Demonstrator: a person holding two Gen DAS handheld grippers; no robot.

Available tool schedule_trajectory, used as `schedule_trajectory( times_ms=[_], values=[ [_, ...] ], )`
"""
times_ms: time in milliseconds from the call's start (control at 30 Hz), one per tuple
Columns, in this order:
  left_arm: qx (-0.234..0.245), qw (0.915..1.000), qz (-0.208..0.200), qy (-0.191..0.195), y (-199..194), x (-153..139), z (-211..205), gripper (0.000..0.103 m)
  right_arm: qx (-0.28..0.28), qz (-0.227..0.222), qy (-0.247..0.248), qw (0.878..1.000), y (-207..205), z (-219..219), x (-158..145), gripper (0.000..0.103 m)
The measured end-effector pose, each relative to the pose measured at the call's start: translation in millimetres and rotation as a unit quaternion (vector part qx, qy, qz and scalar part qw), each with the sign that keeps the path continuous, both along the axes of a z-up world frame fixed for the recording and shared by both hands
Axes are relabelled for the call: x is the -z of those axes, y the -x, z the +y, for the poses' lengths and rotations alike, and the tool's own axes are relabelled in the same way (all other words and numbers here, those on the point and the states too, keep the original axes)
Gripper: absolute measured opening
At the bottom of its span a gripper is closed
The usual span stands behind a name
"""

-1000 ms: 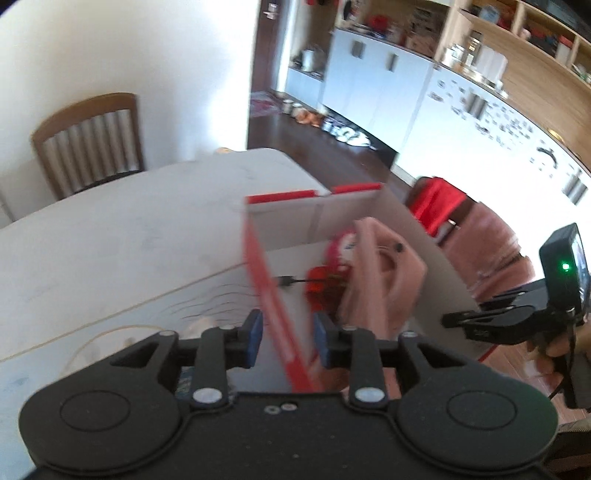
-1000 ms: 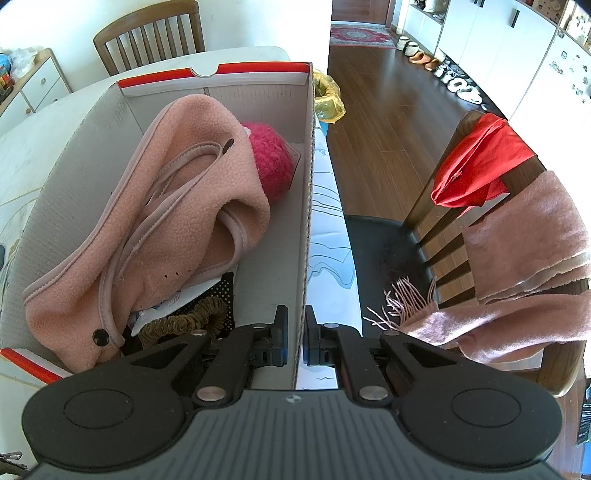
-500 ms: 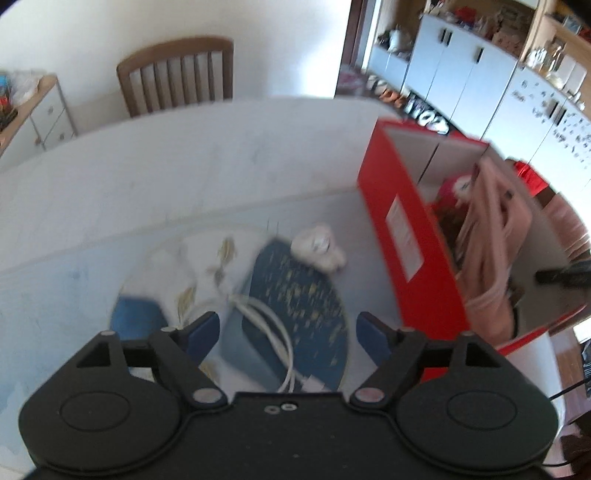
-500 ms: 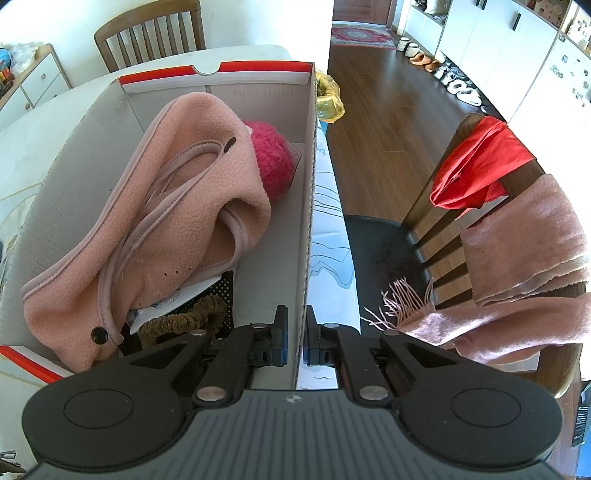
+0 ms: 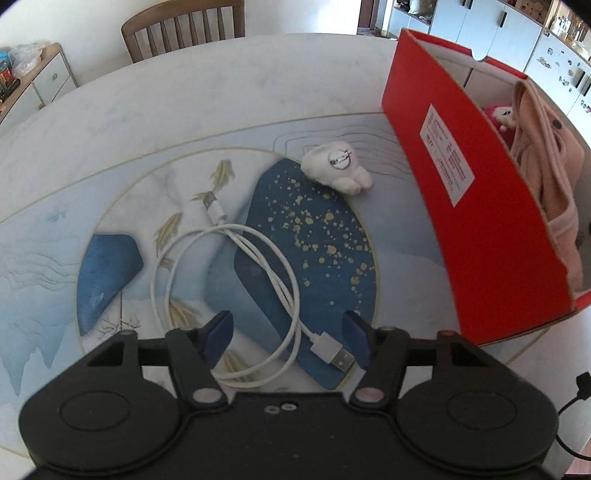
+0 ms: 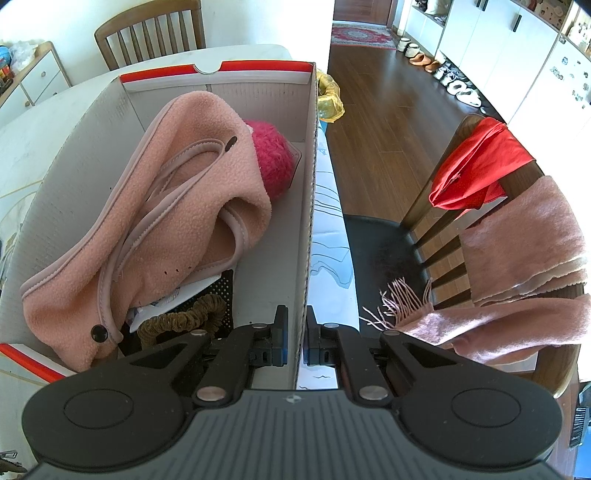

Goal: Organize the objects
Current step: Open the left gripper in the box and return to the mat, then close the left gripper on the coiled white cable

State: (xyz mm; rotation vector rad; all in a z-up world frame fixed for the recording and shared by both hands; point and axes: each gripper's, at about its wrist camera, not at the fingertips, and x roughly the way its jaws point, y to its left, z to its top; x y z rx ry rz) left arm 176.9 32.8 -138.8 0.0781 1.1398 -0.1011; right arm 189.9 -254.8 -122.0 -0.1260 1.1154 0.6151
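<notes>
A coiled white USB cable [image 5: 330, 350] lies on the painted table mat [image 5: 110, 266]. My left gripper [image 5: 288, 332] hovers low over it. Its jaws are closing, the cable's near loop and plug lie between the fingers, and the pads do not touch it. A white tooth-shaped soft toy [image 5: 336, 168] lies farther off, beside the red box [image 5: 465, 206]. My right gripper [image 6: 295, 332] is shut on the box's right wall [image 6: 309, 206]. Inside the box are a pink fleece bag [image 6: 177, 206], a red fuzzy item [image 6: 273, 155] and a brown scrunchie [image 6: 184, 317].
A wooden chair [image 5: 184, 29] stands at the table's far side, with a low cabinet [image 5: 37, 85] to its left. Right of the box, another chair [image 6: 384, 251] carries a pink scarf [image 6: 517, 251] and a red cloth [image 6: 476, 166]. A yellow bag [image 6: 330, 98] sits beyond the box.
My left gripper let go of the box's left wall, swung left and down over the mat, and opened above the cable. The right gripper has kept its grip and place.
</notes>
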Motion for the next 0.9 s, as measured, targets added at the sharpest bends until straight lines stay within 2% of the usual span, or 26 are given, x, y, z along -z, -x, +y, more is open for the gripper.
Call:
schedule_trajectory(
  times_ms=[100, 200, 233, 333, 600, 900],
  values=[
    [-0.003, 1.0000, 0.006, 0.001, -1.2, 5.7, -1.3, 0.049, 0.000, 0.000, 0.000, 1.000, 0.0, 0.1, -0.1, 0.007],
    [-0.003, 1.0000, 0.004, 0.002, -1.6, 6.7, -2.5, 0.042, -0.001, 0.000, 0.000, 1.000, 0.0, 0.1, -0.1, 0.007],
    [-0.001, 1.0000, 0.003, 0.004, -1.9, 6.2, -2.7, 0.036, 0.000, 0.000, 0.000, 1.000, 0.0, 0.1, -0.1, 0.007],
    [-0.003, 0.9999, 0.002, 0.011, -3.3, 4.4, -1.5, 0.009, -0.001, 0.000, 0.000, 1.000, 0.0, -0.4, -0.1, 0.007],
    [-0.022, 0.9988, -0.005, 0.044, -3.0, -6.9, 10.4, 0.004, -0.001, 0.000, -0.001, 1.000, 0.1, -0.1, -0.6, 0.007],
    [-0.045, 0.9864, -0.059, 0.146, 4.4, -78.3, 29.5, 0.001, -0.003, 0.000, -0.001, 1.000, 0.2, -0.4, -0.8, 0.007]
  ],
)
